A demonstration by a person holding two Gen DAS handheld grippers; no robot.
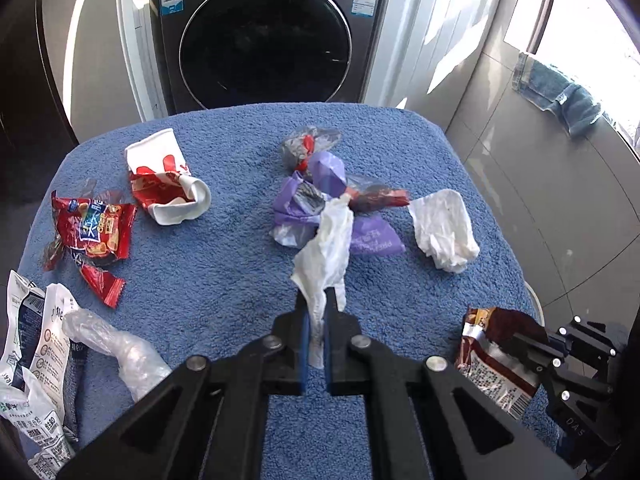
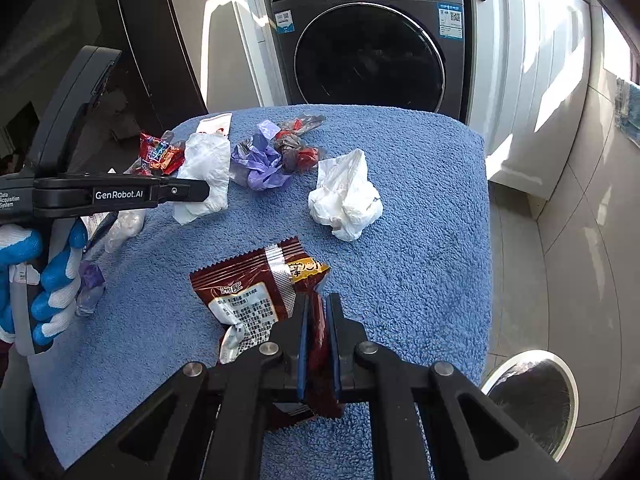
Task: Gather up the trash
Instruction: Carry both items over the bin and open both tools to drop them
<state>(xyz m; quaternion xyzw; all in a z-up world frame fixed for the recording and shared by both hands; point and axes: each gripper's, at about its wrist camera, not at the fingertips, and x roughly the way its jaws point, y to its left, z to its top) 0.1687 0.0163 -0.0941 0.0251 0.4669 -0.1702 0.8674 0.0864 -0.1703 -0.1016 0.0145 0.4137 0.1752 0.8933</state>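
My left gripper (image 1: 316, 300) is shut on a white tissue (image 1: 326, 248) and holds it above the blue towel (image 1: 224, 280); the tissue also shows in the right wrist view (image 2: 206, 176). My right gripper (image 2: 318, 300) is shut on a brown snack wrapper (image 2: 252, 300), also visible in the left wrist view (image 1: 492, 356). On the towel lie a crumpled white tissue (image 2: 346, 196), purple plastic wrappers (image 1: 316, 196), a red snack wrapper (image 1: 94, 228), a crushed red-and-white paper cup (image 1: 164, 178) and a clear plastic bag (image 1: 116, 348).
A white bin with a dark liner (image 2: 532, 396) stands on the floor at the towel's right front corner. A washing machine (image 2: 368, 48) stands behind the towel. White printed packages (image 1: 32, 360) lie at the left edge. Jeans (image 1: 556, 92) lie on the tiled floor.
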